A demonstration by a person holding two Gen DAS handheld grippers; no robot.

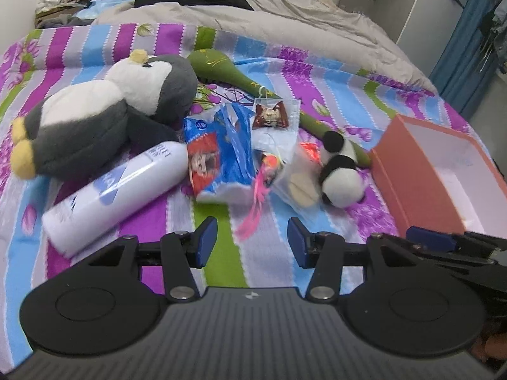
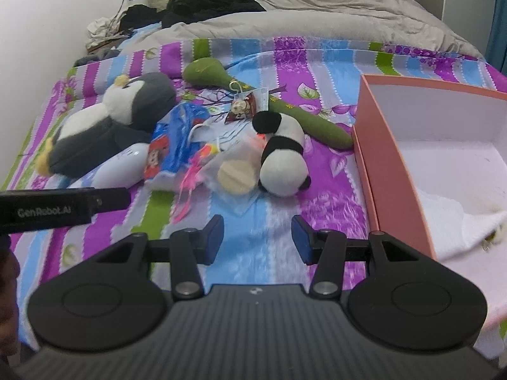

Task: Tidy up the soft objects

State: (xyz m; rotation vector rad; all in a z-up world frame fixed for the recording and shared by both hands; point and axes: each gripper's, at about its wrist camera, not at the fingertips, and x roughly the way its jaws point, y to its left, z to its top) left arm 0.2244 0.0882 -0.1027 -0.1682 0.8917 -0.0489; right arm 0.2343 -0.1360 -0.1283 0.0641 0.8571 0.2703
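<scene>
While both grippers hover empty over the striped bedspread (image 1: 221, 262), the left gripper (image 1: 252, 241) gapes above a pile: penguin plush (image 1: 104, 114), white bottle (image 1: 117, 190), blue tissue pack (image 1: 218, 155), panda plush (image 1: 340, 174). Rightward, the right gripper (image 2: 257, 240) gapes beside the pink box (image 2: 389, 171).

Bedsheet (image 1: 332, 72): purple, blue, green, grey stripes with floral print. Penguin plush (image 1: 104, 117): dark grey and white, yellow feet. Panda plush (image 1: 340, 174): black and white. Box (image 2: 380, 145): salmon outside, white inside. Bottle (image 1: 114, 193): white, blue label. Long plush (image 2: 285, 107): olive green. Quilt (image 2: 317, 22): grey-beige.
</scene>
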